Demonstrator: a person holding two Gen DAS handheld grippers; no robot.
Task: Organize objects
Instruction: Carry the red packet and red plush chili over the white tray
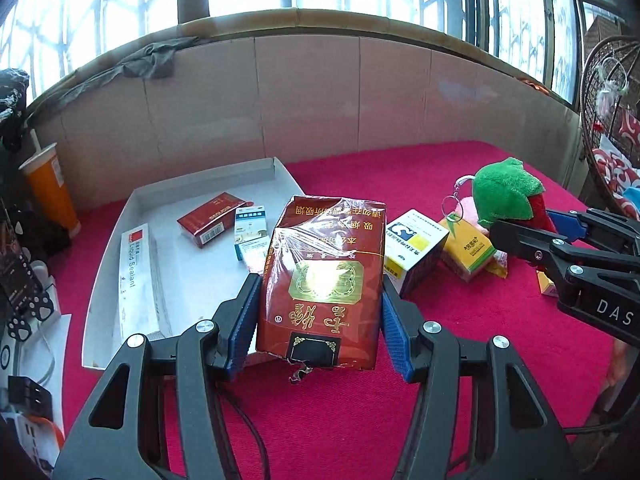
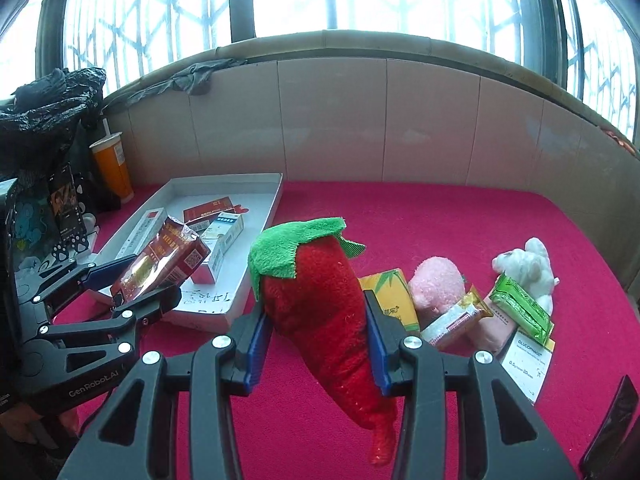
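My left gripper is shut on a red-brown carton wrapped in clear film, held over the near right edge of the white tray. In the tray lie a red pack, a blue-white box and a long sealant box. My right gripper is shut on a red plush pepper with a green top, lifted above the red cloth. From the right wrist view, the left gripper and its carton are at the tray's near end.
On the cloth right of the tray lie a white-blue box, a yellow box, a pink plush, a white plush, a green packet and a flat white box. An orange cup and dark clutter stand at the left. A tiled wall closes the back.
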